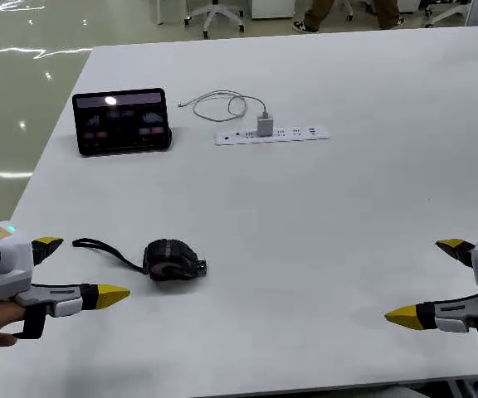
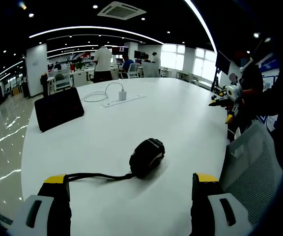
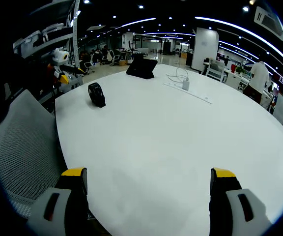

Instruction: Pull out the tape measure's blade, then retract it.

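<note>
The tape measure [image 1: 171,259] lies on the table [image 1: 322,215] just right of the left gripper [image 1: 85,267], jaws apart; the far-right right gripper [image 1: 421,279] gapes too.

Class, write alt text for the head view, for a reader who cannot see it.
A black tape measure, blade retracted, lies on a white table beside the open left gripper, strap trailing left. The open right gripper is far right; a tablet and power strip sit farther back.
</note>
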The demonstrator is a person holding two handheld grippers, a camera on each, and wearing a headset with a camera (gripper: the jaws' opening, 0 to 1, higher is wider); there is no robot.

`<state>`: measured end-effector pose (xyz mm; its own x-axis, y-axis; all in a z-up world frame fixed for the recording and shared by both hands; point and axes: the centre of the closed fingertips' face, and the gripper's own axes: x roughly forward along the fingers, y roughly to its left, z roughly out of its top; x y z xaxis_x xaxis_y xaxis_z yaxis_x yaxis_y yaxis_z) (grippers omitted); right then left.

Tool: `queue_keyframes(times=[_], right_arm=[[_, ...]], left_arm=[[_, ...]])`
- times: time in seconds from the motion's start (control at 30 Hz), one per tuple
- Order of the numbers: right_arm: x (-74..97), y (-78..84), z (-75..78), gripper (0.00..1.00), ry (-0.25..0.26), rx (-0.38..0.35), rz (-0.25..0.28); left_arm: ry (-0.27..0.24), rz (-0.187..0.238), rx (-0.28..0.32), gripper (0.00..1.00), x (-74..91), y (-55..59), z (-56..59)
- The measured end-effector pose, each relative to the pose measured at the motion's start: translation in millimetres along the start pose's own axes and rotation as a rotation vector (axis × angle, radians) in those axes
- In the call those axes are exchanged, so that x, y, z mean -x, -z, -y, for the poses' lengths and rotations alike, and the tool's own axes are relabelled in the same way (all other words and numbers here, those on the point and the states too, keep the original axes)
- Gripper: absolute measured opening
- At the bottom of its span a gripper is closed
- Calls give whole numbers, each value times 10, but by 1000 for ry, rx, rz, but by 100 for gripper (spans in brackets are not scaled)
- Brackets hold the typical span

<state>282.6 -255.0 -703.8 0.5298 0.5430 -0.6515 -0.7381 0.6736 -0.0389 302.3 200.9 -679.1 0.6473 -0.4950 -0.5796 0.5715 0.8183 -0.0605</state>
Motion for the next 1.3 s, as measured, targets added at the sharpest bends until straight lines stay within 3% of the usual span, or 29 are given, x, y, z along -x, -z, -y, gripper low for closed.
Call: queue_keyframes(times=[0.27, 0.87, 0.97, 1.0, 1.03, 1.1, 1.3], right_arm=[[-31, -16, 19, 100, 0, 2, 11], [-216, -224, -9, 100, -37, 47, 51], [-315, -213, -28, 100, -48, 75, 39], [-361, -231, -51, 100, -63, 98, 59], [-386, -229, -58, 100, -68, 99, 62], [-458, -194, -60, 100, -73, 92, 34], [-622, -292, -110, 100, -88, 105, 44]], left_arm=[[7, 15, 18, 98, -87, -69, 20], [78, -17, -83, 96, -418, -271, 128], [111, -57, -158, 97, -478, -213, 158], [78, -86, -231, 97, -509, -180, 88], [76, -106, -266, 97, -528, -155, 78], [150, -129, -271, 95, -566, -119, 204], [182, -169, -327, 89, -705, -143, 258]])
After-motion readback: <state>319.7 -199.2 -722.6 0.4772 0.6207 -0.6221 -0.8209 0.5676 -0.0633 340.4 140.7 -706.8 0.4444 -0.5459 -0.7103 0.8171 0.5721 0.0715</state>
